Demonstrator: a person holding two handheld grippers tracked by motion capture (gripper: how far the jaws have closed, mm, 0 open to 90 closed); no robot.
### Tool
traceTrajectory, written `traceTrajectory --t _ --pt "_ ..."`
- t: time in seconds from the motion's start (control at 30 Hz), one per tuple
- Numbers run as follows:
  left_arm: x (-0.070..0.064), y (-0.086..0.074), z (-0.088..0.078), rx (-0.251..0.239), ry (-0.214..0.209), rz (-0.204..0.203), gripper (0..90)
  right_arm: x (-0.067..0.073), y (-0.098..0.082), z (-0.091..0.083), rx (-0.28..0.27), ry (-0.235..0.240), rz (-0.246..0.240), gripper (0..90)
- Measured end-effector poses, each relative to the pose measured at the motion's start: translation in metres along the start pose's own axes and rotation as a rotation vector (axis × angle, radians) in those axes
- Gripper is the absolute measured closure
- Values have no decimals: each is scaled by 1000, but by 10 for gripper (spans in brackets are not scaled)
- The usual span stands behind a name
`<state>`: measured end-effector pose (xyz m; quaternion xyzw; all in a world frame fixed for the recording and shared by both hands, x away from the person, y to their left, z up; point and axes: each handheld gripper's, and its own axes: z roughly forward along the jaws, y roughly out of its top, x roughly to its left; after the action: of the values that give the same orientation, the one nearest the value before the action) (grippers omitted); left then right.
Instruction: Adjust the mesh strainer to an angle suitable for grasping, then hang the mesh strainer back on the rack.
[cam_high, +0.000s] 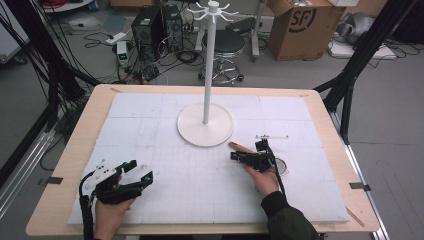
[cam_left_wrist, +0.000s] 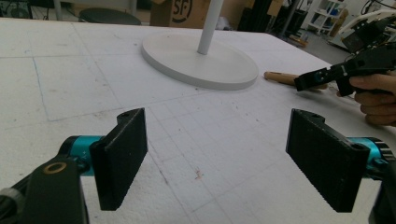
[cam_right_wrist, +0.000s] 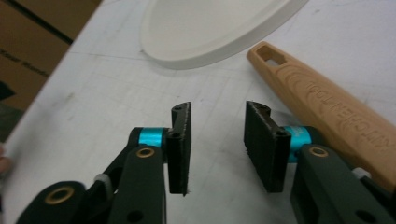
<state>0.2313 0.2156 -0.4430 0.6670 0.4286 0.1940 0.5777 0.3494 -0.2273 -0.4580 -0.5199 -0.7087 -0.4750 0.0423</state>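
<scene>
A white hook stand (cam_high: 210, 60) rises from a round base (cam_high: 205, 131) at the table's middle. Just right of the base lies a wooden utensil handle (cam_high: 241, 147) with a slot at its end (cam_right_wrist: 322, 98); its other end is hidden under my right hand. My right gripper (cam_high: 235, 156) hovers low beside it, open by a narrow gap (cam_right_wrist: 217, 140) with nothing between the jaws. The handle lies outside its right jaw. My left gripper (cam_high: 141, 170) is at the front left, jaws wide open (cam_left_wrist: 217, 158) over bare foam, facing the base (cam_left_wrist: 201, 63) and the handle (cam_left_wrist: 280, 77).
A round metal rim (cam_high: 281, 166) lies by my right hand. A thin white bar (cam_high: 272, 136) rests farther back on the right. White foam board (cam_high: 165, 200) covers the wooden table. Behind the table are a cardboard box (cam_high: 305, 27), a stool (cam_high: 223, 47) and cables.
</scene>
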Motion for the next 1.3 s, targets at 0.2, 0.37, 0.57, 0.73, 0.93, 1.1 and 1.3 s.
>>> traceTrajectory --t 0.2,0.37,0.57,0.73,0.93,1.1,1.3 --pt "-2 0 0 2 -4 2 220 6 -1 -16 -34 38 0 464" --pt "-2 0 1 2 -6 2 221 7 2 -35 -65 23 -42 435" --pt "-2 0 1 2 -5 3 220 -6 8 -55 -57 -38 -67 419" --pt "-2 -1 2 10 -9 5 220 -17 14 -72 -82 -77 -59 416" --pt "-2 -1 4 15 -9 9 221 -28 17 -81 -51 -96 -52 414" --pt "-2 -1 3 16 -9 7 221 -31 17 -76 -22 -88 -66 410" --pt "-3 -1 4 16 -8 4 221 -32 18 -65 20 -80 -81 405"
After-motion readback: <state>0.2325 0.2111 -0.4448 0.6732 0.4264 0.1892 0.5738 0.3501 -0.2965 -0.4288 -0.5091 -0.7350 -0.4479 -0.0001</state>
